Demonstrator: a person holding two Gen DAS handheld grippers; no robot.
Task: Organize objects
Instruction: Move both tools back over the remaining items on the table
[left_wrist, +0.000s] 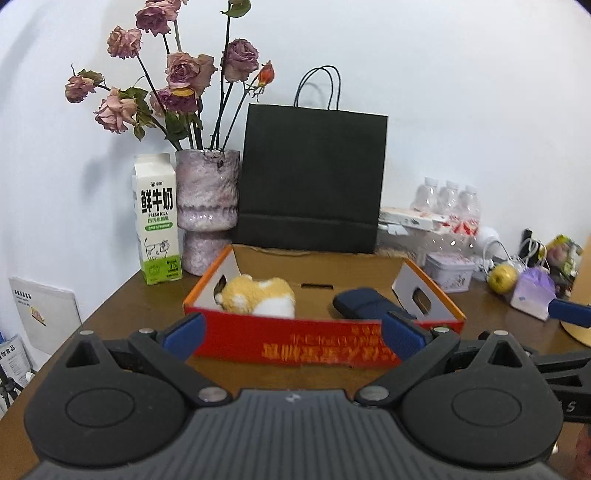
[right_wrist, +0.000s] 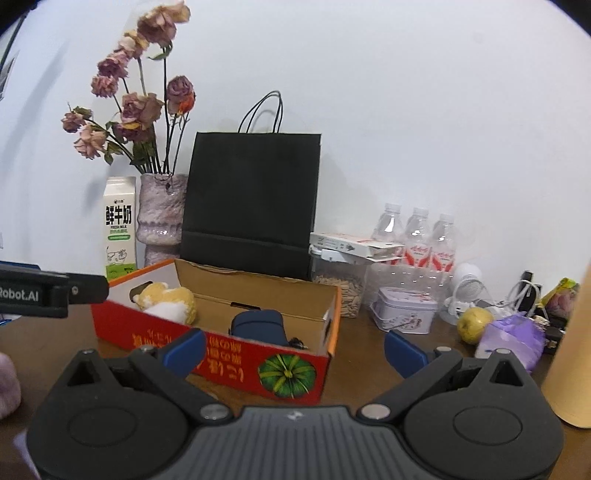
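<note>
A red and orange cardboard box (left_wrist: 314, 341) (right_wrist: 236, 360) stands open on the brown table. Inside it lie a yellow and white plush toy (left_wrist: 262, 295) (right_wrist: 170, 301) at the left and a dark blue case (left_wrist: 364, 304) (right_wrist: 258, 325) at the right. My left gripper (left_wrist: 291, 338) is open and empty just in front of the box's near wall. My right gripper (right_wrist: 293, 350) is open and empty, in front of the box's right corner. The left gripper's body (right_wrist: 48, 291) shows at the left of the right wrist view.
Behind the box stand a black paper bag (left_wrist: 312, 181) (right_wrist: 251, 203), a vase of dried roses (left_wrist: 207, 199), and a milk carton (left_wrist: 157, 221). At the right are water bottles (right_wrist: 419, 236), a tin (right_wrist: 404, 308), a seed jar (right_wrist: 341, 291), an apple (right_wrist: 472, 325), a purple pouch (right_wrist: 513, 341) and a tan cylinder (right_wrist: 572, 354).
</note>
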